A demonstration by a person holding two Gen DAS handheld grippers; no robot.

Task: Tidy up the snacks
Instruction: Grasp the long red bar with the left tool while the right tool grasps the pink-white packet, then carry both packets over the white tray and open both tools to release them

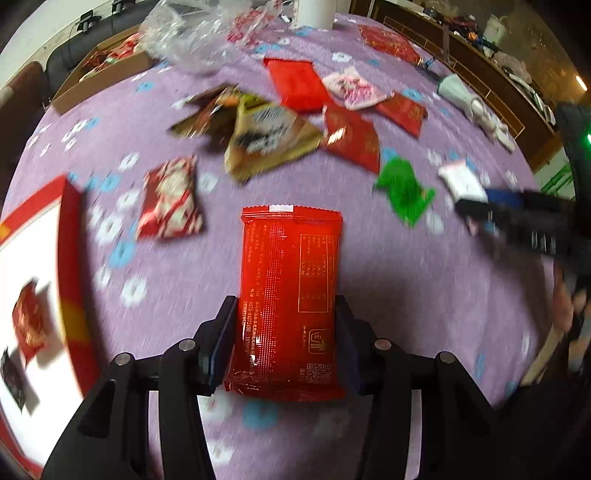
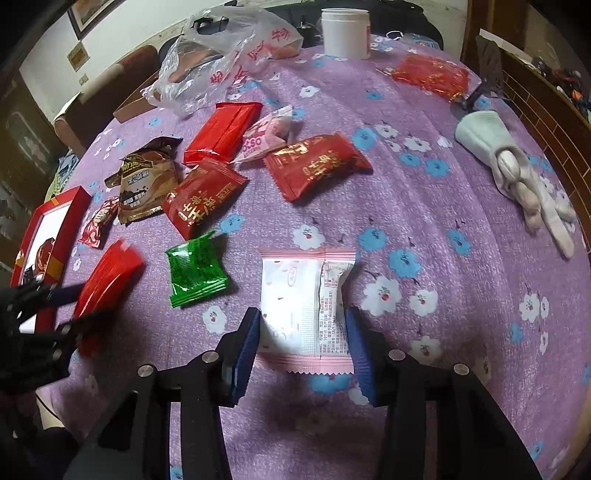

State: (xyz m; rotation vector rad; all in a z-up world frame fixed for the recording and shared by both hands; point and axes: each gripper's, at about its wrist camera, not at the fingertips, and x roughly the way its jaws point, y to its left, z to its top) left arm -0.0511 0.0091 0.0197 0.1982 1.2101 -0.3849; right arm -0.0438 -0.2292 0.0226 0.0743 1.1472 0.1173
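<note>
My left gripper (image 1: 286, 310) is shut on a long red snack packet (image 1: 290, 295) and holds it above the purple flowered tablecloth (image 1: 424, 295); it also shows in the right wrist view (image 2: 107, 284). My right gripper (image 2: 303, 321) is shut on a white and pink snack packet (image 2: 306, 306), just above the cloth. A red box with a white inside (image 1: 70, 266) stands at the left with two small packets (image 1: 29, 325) in it. Several more packets lie in the middle: red ones (image 2: 317, 166), a brown one (image 2: 146, 181), a green one (image 2: 195, 269).
A clear plastic bag (image 2: 221, 62) and a white jar (image 2: 345, 33) stand at the far side. A pale cloth glove (image 2: 513, 170) lies at the right. A cardboard box (image 1: 99, 74) sits at the far left. Chairs stand behind the table.
</note>
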